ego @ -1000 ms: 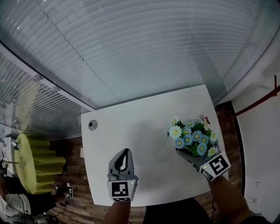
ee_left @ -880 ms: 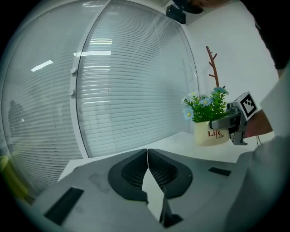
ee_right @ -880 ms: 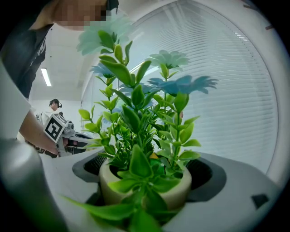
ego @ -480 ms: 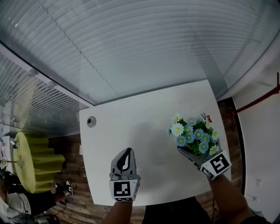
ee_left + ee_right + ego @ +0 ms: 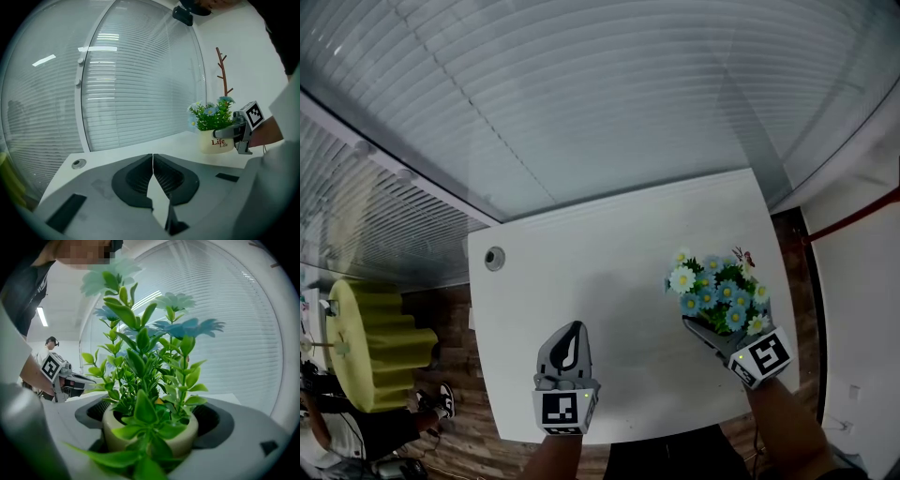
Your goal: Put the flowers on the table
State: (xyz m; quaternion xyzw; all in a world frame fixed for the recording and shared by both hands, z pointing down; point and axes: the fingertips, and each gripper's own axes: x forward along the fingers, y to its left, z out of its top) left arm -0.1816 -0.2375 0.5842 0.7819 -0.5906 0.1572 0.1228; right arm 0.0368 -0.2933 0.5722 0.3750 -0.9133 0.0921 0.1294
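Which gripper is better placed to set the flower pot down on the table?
The right gripper: its jaws clasp the flower pot by the white table's right edge. The left gripper is shut and empty.

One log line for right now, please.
left gripper: shut, empty, over table | right gripper: shut on flower pot | flower pot: table's right side, touchdown unclear | release: not yet

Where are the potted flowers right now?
In the head view the potted flowers are at the right, clamped in the right gripper, by the white table's right edge.
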